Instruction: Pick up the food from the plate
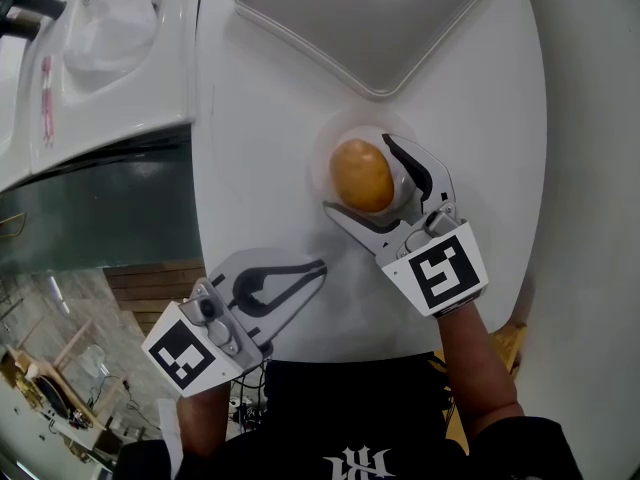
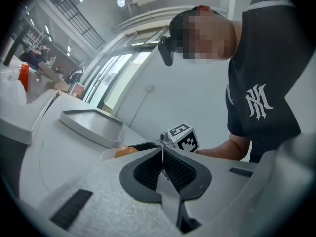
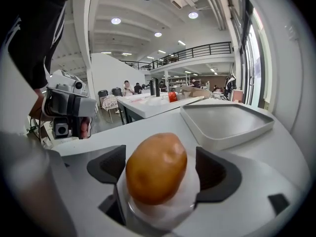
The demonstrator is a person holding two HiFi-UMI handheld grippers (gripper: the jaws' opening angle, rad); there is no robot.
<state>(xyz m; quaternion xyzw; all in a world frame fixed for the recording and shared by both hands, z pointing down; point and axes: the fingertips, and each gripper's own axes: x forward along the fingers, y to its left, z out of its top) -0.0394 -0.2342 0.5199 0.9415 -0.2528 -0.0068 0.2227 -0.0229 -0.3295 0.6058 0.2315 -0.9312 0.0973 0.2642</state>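
1. One brown food [image 1: 361, 175] sits on one small plate [image 1: 328, 144] on your counter [image 1: 262, 118]; one grey tray [image 1: 365, 18] lies beyond.
2. Two grippers: your right gripper [image 1: 355, 172] stands wide open around the food without gripping it, and your left gripper [image 1: 321, 266] is closed on nothing.

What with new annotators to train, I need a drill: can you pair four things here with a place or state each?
Things:
1 food
2 tray
3 left tongs
4 right tongs

Places or states:
A shut, empty
B open, either side of the food
C on the small plate
D bare, beyond the plate

Pairs: 1-C, 2-D, 3-A, 4-B
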